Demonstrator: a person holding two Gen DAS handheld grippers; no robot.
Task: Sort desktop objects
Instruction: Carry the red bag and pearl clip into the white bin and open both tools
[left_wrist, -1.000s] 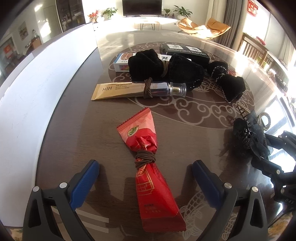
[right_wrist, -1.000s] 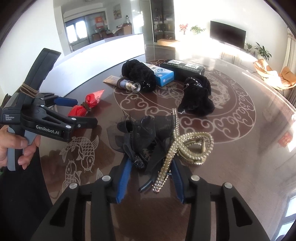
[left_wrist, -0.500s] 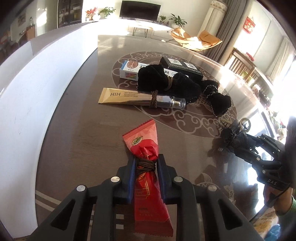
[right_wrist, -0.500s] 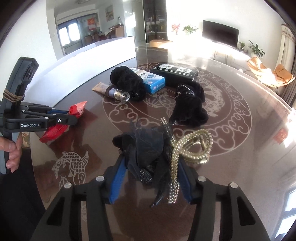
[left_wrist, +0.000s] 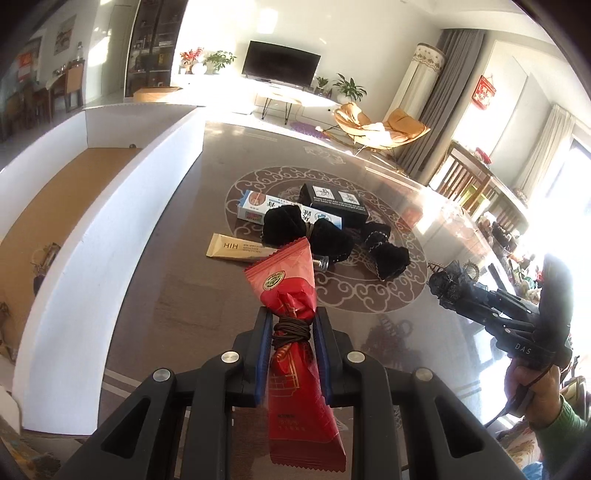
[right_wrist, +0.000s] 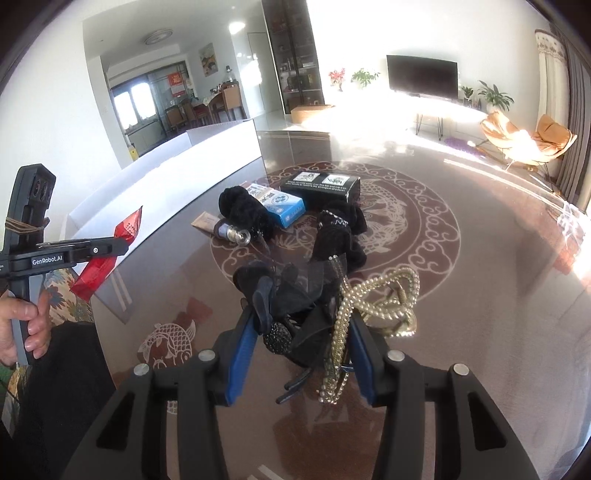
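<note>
Left gripper (left_wrist: 291, 325) is clenching the red snack packet (left_wrist: 295, 332) at its cord-tied waist, clear of the table (left_wrist: 177, 288). Right gripper (right_wrist: 301, 325) is grasping the black hair clip bundle (right_wrist: 295, 299) with beaded chain (right_wrist: 373, 299). At 12 o'clock, tube (left_wrist: 236, 249), blue box (left_wrist: 255, 206) and black box (left_wrist: 336, 201) are lying clustered; white bin (left_wrist: 110, 221) is sitting at 9 o'clock.

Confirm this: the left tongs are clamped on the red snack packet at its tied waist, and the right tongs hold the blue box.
Not quite. The left tongs do clamp the red snack packet at its tied waist. But the right wrist view shows the right tongs holding the black and pearl hair clips; the blue box lies on the table.
</note>
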